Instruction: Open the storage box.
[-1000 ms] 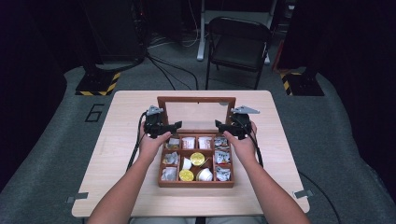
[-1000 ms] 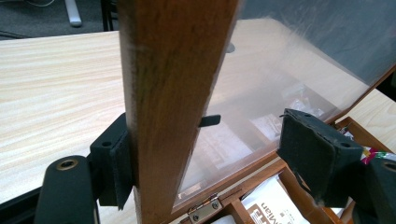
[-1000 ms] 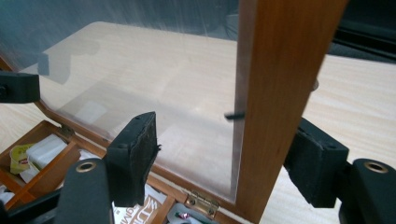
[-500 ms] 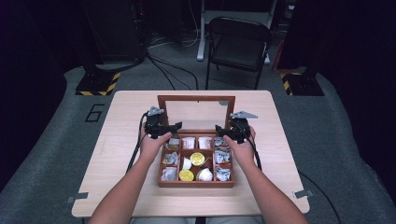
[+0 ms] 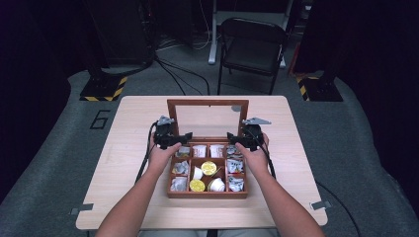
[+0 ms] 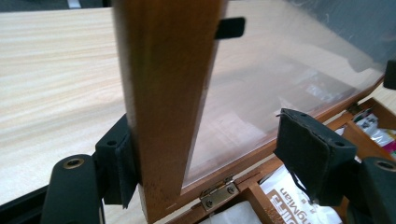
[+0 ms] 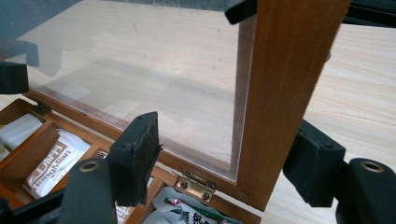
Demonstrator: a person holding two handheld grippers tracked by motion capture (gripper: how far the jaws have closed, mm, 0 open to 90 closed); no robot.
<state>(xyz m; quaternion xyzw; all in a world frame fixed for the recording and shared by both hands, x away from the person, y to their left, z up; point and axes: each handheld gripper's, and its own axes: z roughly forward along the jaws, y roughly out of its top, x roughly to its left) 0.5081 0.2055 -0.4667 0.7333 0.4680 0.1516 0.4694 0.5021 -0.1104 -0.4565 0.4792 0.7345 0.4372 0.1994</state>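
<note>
Wooden box [image 5: 207, 192] in the middle of the surface [image 5: 113, 148], with glass lid [image 5: 207, 121] standing up, leaning a little back. Left tool [image 5: 183, 138] wide open around the left bar of the lid frame [image 6: 163, 93], outer pad touching the wood, inner pad apart. Right tool [image 5: 232, 137] also wide open around the right bar [image 7: 285, 93], both pads apart from it. Sachets [image 5: 199, 150] and small cups [image 5: 208, 168] in the compartments.

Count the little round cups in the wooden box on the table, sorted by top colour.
Yellow-topped cups: 2
White-topped cups: 2
Total in the wooden box: 4
</note>
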